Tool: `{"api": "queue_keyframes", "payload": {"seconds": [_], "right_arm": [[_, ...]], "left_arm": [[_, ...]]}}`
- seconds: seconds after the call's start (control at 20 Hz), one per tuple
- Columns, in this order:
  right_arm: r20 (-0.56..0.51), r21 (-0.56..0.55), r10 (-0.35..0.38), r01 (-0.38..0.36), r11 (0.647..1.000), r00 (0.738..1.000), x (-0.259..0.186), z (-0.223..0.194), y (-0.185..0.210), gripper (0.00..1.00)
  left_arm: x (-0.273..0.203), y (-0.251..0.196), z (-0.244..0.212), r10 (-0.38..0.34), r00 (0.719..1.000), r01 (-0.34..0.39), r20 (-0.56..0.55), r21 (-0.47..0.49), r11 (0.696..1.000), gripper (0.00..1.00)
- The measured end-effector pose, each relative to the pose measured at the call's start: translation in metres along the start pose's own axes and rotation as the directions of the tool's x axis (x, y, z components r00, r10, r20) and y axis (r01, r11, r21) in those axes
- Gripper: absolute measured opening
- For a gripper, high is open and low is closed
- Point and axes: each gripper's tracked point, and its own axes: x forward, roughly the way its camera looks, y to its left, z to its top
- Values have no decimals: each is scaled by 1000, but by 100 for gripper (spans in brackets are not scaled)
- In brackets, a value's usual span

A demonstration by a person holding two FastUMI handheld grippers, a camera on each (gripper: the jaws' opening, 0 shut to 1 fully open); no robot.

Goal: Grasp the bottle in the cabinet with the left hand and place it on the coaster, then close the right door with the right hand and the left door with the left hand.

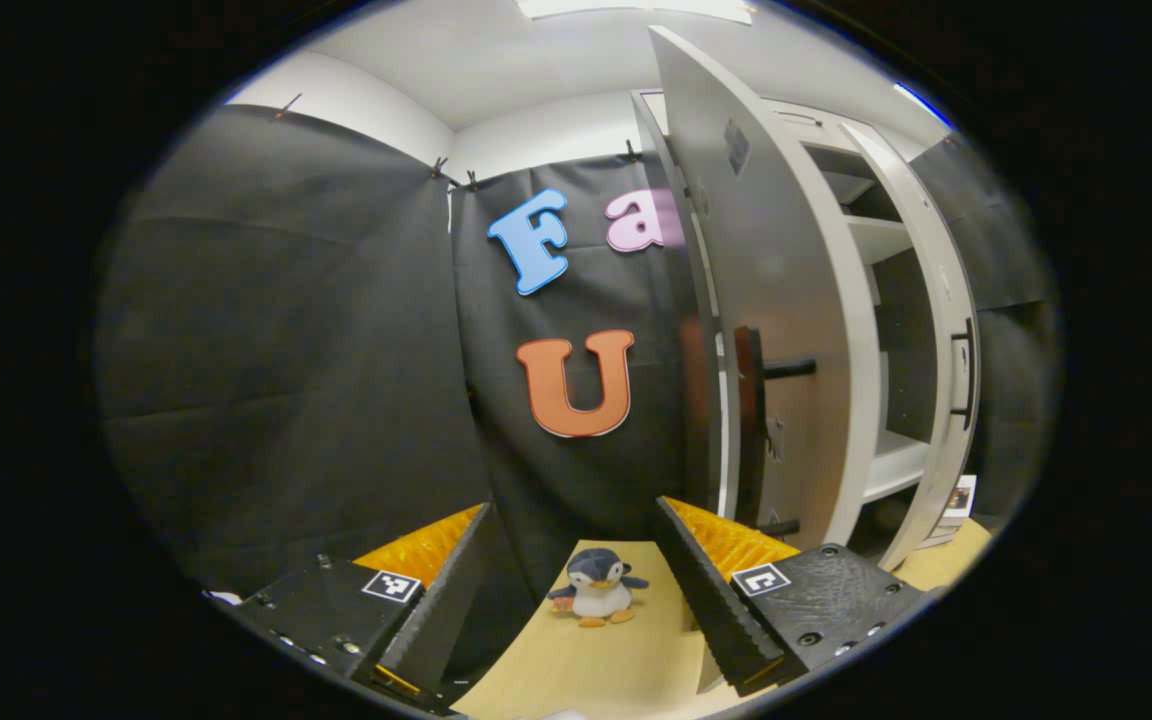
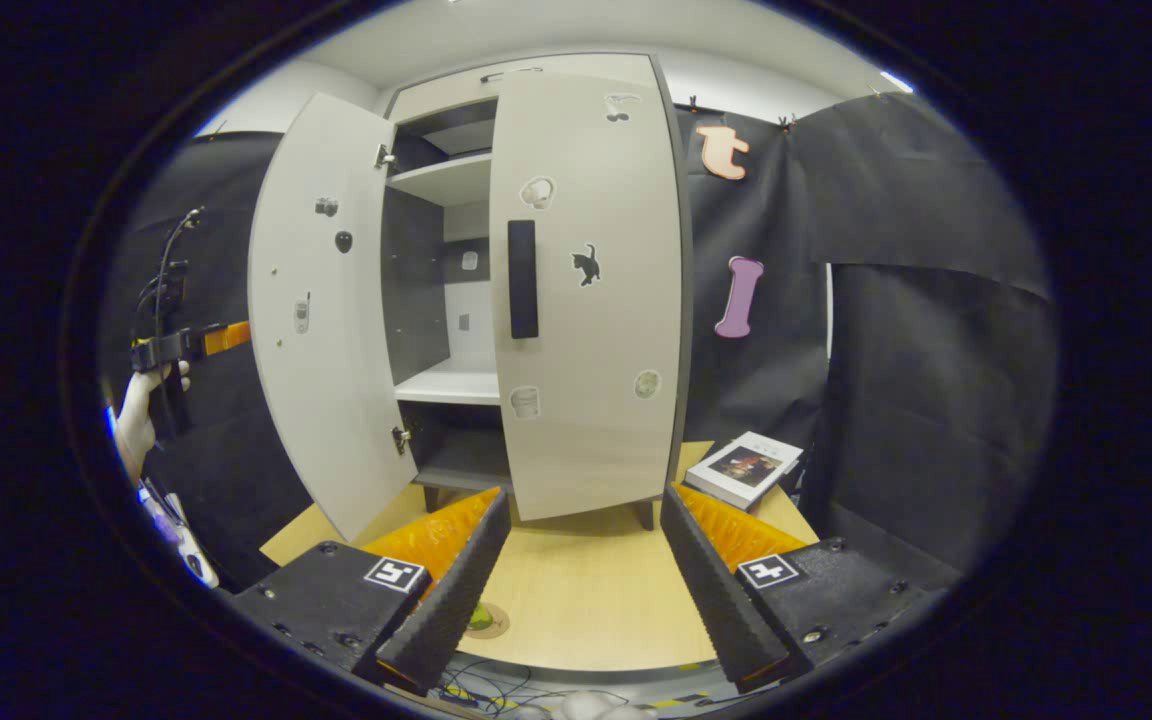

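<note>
The white cabinet [image 2: 456, 385] stands on the wooden table. Its right door [image 2: 586, 300] lies flat against the front, and its left door [image 2: 321, 320] is swung wide open. My right gripper [image 2: 586, 495] is open in front of the cabinet with nothing between its fingers. Beside its left finger a round coaster [image 2: 488, 620] with something green on it peeks out; I cannot make out the bottle. In the left gripper view my left gripper [image 1: 574, 510] is open and empty, close to the left door's outer face [image 1: 766, 300] and its black handle [image 1: 751, 420]. A hand holds the left gripper [image 2: 191, 343] beside that door.
A plush penguin [image 1: 596, 587] sits on the table [image 1: 586, 670] ahead of the left gripper. A book [image 2: 744, 465] lies to the right of the cabinet's foot. Loose cables [image 2: 476, 690] trail over the table's near edge. The white shelves [image 1: 891, 465] inside look bare.
</note>
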Motion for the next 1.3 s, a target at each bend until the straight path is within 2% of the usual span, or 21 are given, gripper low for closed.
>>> {"api": "queue_keyframes", "payload": {"seconds": [0.15,0.2,0.4,0.45,0.5,0.55,0.6,0.7,0.9,0.95,1.05,1.1,1.15,1.3], "right_arm": [[5,12,-20,20,1000,1000,-4,3,-3,96],[8,12,-24,24,1000,1000,-4,4,-3,99],[5,13,-30,30,999,1000,-4,5,-4,99],[4,13,-29,29,999,1000,-4,4,-4,96],[1,13,-29,29,1000,1000,-3,4,-4,99],[-2,15,-27,27,1000,1000,-2,4,-5,96],[0,18,-25,25,1000,1000,-2,4,-6,96],[2,22,-17,17,1000,1000,-1,5,-8,96],[3,21,5,-5,1000,1000,1,8,-19,96],[0,22,9,-9,1000,1000,0,9,-23,96],[5,23,15,-15,1000,1000,-1,12,-34,99],[4,23,13,-13,1000,1000,0,13,-42,99],[3,26,13,-13,1000,1000,1,15,-49,99],[4,36,14,-14,999,1000,5,18,-68,96]], "left_arm": [[12,-8,8,-21,1000,21,16,-4,1000,97],[15,-10,7,-29,999,29,13,-3,1000,97],[17,-11,10,-19,1000,18,21,31,999,91],[17,-13,10,-20,1000,19,23,37,999,94],[16,-13,9,-17,1000,16,21,42,999,91],[17,-14,9,-15,1000,14,21,48,999,91],[16,-15,10,-17,1000,16,23,53,998,94],[16,-17,10,-19,1000,18,24,54,998,94],[11,-24,10,0,1000,-1,14,49,999,85],[10,-31,9,-5,1000,5,6,44,999,85],[6,-46,9,-20,1000,20,4,38,999,92],[4,-54,12,-27,1000,27,5,43,999,92],[2,-63,13,-31,999,31,5,49,998,85],[-1,-90,16,-48,999,47,19,49,998,88]]}}
